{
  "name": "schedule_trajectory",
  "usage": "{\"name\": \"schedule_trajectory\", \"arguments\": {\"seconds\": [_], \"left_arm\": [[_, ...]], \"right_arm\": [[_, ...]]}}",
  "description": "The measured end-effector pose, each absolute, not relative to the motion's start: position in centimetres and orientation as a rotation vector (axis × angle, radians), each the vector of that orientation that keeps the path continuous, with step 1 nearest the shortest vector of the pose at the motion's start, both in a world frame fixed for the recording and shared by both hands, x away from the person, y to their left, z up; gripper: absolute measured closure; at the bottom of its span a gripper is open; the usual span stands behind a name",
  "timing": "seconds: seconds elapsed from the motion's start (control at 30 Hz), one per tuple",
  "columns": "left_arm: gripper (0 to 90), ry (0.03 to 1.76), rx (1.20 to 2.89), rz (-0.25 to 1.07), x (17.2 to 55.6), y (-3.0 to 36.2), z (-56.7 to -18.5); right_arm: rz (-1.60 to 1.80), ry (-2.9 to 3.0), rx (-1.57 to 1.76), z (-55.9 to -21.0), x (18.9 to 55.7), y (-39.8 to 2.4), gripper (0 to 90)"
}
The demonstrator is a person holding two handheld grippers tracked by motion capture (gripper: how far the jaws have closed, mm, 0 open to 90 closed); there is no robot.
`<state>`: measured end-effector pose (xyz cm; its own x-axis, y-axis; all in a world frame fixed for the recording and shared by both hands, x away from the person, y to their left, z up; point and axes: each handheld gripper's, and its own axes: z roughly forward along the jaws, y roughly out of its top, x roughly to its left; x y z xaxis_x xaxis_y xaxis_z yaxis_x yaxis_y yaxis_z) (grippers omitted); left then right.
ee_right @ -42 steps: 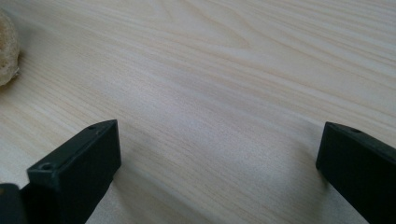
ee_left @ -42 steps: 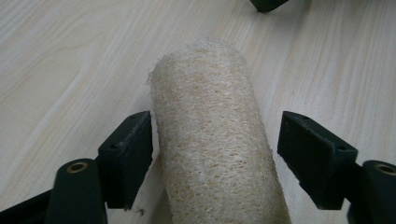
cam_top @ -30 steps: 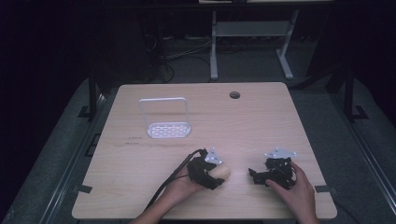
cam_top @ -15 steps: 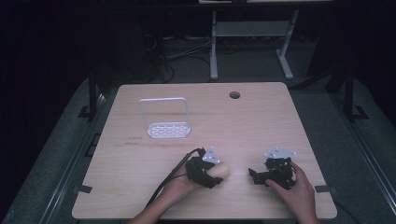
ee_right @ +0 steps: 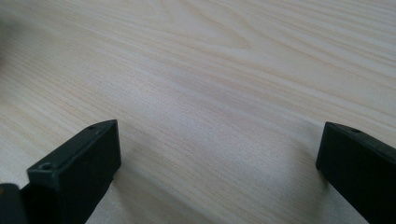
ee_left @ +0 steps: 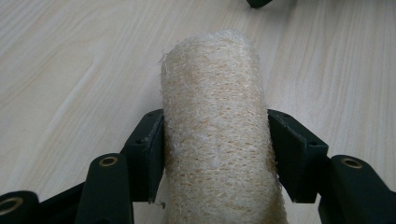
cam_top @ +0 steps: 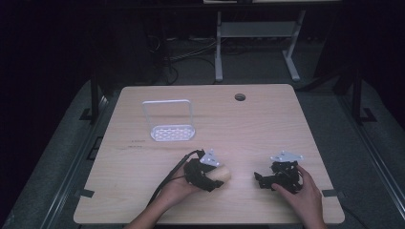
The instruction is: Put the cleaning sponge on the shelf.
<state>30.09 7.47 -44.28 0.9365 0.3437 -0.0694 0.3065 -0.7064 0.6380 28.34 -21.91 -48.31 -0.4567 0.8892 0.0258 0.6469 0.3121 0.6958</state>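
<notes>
A pale, fibrous loofah roll lies on the wooden table near the front edge, pointing away between the jaws of my left gripper. Both pads press against its sides, so the gripper is shut on it. From above, the loofah sticks out to the right of my left gripper. A short way to the right, my right gripper rests low on the table. Its jaws stand wide open over bare wood, with nothing between them.
A white wire rack with a perforated base stands upright at the back left of the table. A dark round grommet hole sits near the far edge. Beyond the table are desk legs and cables on a dark floor.
</notes>
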Motion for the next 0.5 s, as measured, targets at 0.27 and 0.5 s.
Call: {"name": "schedule_trajectory", "arguments": {"seconds": [0.27,0.5], "left_arm": [[40.7,0.464,2.4,0.085,30.3,8.8,-43.8],[40.7,0.496,2.381,0.098,30.6,10.0,-43.4]], "right_arm": [[0.92,2.221,1.373,-48.3,28.3,-21.9,0.0],[0.92,2.221,1.374,-48.3,28.3,-21.9,0.0]]}}
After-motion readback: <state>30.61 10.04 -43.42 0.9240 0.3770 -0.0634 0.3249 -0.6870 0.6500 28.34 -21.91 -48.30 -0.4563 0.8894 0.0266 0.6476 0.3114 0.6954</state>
